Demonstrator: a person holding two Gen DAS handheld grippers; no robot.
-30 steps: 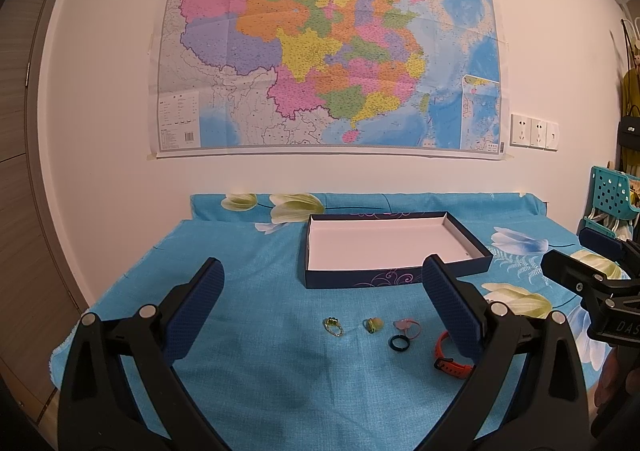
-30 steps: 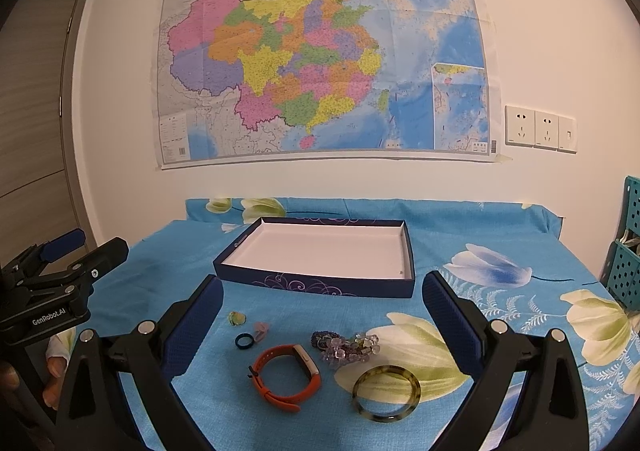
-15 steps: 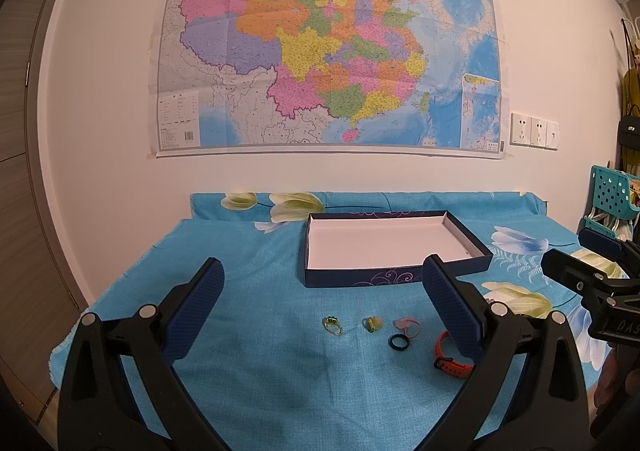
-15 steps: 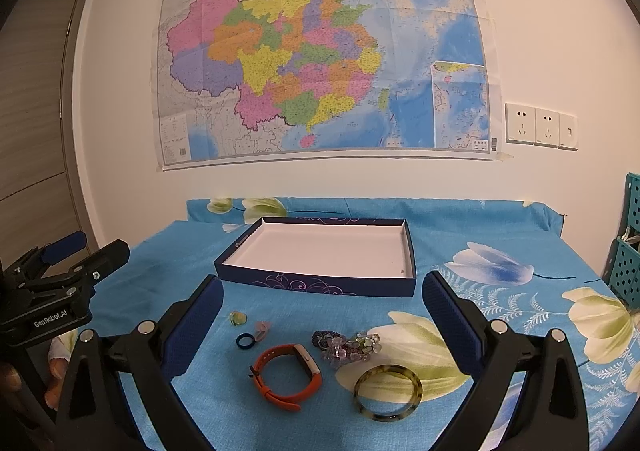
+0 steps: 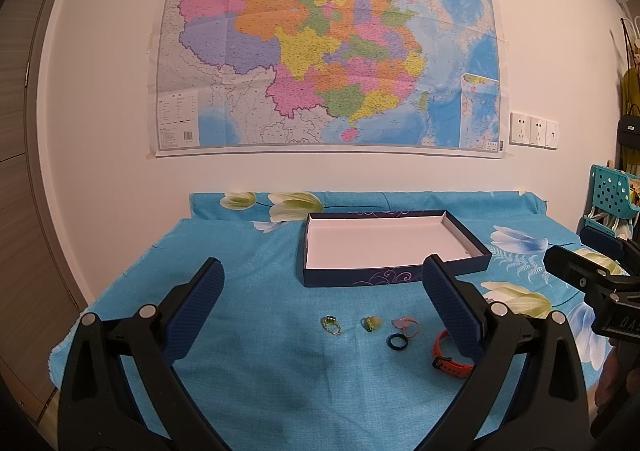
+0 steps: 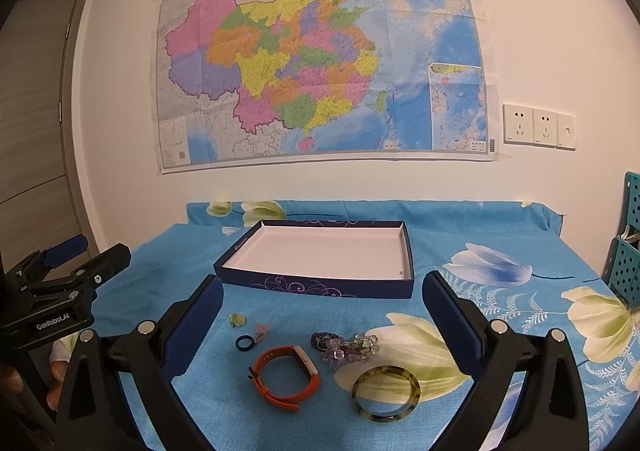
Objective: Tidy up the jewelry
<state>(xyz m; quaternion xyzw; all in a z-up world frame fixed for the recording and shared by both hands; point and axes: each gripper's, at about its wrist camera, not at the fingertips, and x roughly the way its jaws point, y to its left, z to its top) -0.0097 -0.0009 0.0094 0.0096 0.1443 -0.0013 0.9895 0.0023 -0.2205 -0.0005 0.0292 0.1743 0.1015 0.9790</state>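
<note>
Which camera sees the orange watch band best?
The right wrist view: the whole orange watch band lies open on the blue cloth. In the left wrist view, the left tool's right finger hides part of it.

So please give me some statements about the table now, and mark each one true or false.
1. The box holds no jewelry. True.
2. The left gripper is shut on a ring. False: it is open, holding nothing.
3. The orange band lies on the cloth, outside the box. True.
4. The bangle sits inside the box. False: it lies on the cloth, right of the orange band.
5. The right gripper is open. True.
</note>
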